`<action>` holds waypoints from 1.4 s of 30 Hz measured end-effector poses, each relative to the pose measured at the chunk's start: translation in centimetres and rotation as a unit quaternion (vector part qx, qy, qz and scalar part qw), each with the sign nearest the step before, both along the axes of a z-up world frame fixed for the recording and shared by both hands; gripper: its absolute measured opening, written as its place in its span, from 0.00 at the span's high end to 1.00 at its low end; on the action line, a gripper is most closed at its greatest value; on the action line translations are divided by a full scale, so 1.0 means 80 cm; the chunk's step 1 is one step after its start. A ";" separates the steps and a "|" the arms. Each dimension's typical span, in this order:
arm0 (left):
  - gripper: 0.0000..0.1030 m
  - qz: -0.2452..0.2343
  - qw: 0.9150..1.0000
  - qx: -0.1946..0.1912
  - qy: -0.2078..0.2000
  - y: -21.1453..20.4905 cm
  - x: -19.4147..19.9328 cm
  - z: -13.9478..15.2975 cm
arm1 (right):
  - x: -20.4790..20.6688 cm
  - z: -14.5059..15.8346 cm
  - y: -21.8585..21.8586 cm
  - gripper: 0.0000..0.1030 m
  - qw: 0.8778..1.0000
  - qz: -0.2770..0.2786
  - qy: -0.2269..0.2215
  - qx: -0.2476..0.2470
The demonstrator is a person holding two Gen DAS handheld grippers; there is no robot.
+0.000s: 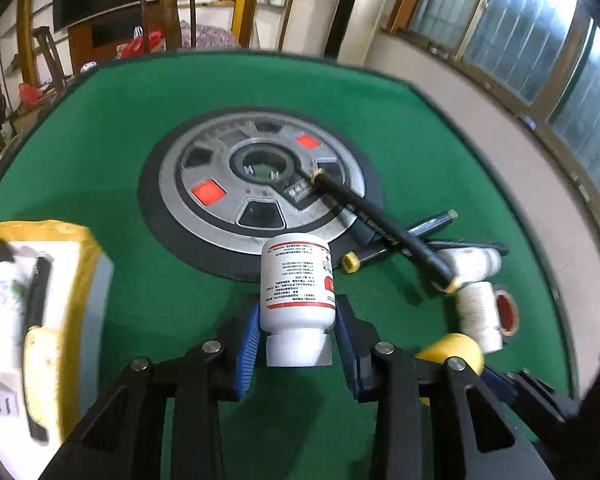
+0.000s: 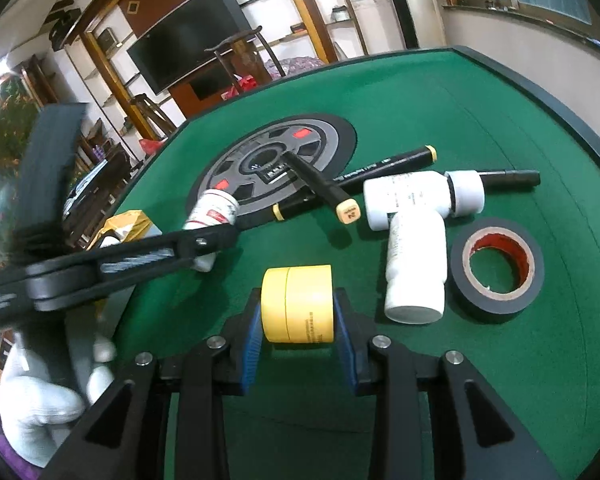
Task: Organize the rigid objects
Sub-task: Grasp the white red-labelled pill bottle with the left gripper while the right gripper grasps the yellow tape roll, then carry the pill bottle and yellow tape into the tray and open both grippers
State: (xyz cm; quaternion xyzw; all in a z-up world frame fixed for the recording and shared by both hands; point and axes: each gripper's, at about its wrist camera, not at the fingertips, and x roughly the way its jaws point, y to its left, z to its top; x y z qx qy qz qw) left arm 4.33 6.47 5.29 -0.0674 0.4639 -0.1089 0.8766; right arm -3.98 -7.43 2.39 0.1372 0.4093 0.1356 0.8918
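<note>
My left gripper [image 1: 298, 320] is shut on a white pill bottle [image 1: 298, 280] with a red-striped label, held above the green table [image 1: 140, 120]; the bottle also shows in the right wrist view [image 2: 214, 210]. My right gripper [image 2: 298, 316] is shut on a yellow tape roll [image 2: 298, 304], which also shows in the left wrist view [image 1: 456, 350]. A yellow-rimmed box [image 1: 40, 300] holding a bottle and pens sits at the left. Black markers [image 2: 324, 188], two white bottles [image 2: 416, 268] [image 2: 420, 196] and a black tape roll [image 2: 498, 268] lie on the table.
A round grey control panel [image 1: 260, 184] with red buttons sits in the table's middle. The left gripper's arm [image 2: 112, 264] and a gloved hand [image 2: 40, 404] cross the left of the right wrist view. Shelves, a TV and windows stand beyond the table.
</note>
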 end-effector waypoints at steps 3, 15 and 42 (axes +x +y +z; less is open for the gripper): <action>0.64 0.000 0.999 -0.031 -0.021 0.019 -0.027 0.027 | -0.005 0.002 0.000 0.69 1.000 0.003 -0.004 0.004; 0.63 0.088 0.993 -0.009 -0.073 0.180 -0.152 0.071 | -0.036 0.065 0.077 0.69 0.995 0.089 -0.027 0.021; 0.41 0.150 0.988 -0.003 0.027 0.286 -0.169 -0.017 | -0.055 0.036 0.338 0.69 0.957 0.270 0.033 -0.099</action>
